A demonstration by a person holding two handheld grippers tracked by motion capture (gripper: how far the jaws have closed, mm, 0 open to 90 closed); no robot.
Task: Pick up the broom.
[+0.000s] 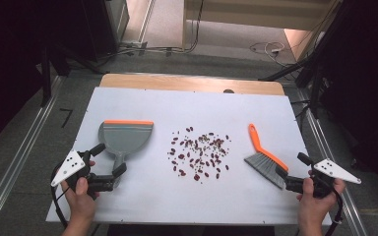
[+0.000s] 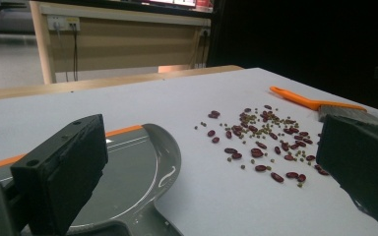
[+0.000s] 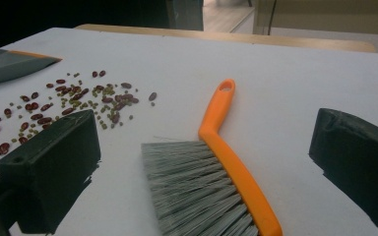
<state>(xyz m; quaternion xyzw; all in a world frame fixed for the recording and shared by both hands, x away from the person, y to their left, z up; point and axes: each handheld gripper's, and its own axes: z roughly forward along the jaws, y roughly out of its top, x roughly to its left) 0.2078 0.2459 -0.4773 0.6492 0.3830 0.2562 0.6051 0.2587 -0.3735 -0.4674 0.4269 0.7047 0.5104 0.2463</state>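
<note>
A grey dustpan (image 1: 126, 134) with an orange lip lies left of centre on the white table (image 1: 187, 105). Its handle points toward my left gripper (image 1: 109, 158), which stands open, the handle's end between the jaws untouched. In the left gripper view, the dustpan (image 2: 128, 172) sits low between the jaws of the left gripper (image 2: 211, 147). Red and green beans (image 1: 199, 152) are scattered mid-table. At the right lies an orange-handled brush (image 1: 262, 152). My right gripper (image 1: 292, 166) is open around its bristle end. The brush (image 3: 221, 123) runs up between the jaws of the right gripper (image 3: 204, 147).
Beans (image 2: 266, 142) and brush (image 2: 325, 105) lie beyond the left gripper. From the right gripper, beans (image 3: 69, 103) and dustpan (image 3: 10, 61) lie at the far left. A wooden strip (image 1: 192, 82) borders the table's far edge; cables (image 1: 266, 48) lie on the floor behind.
</note>
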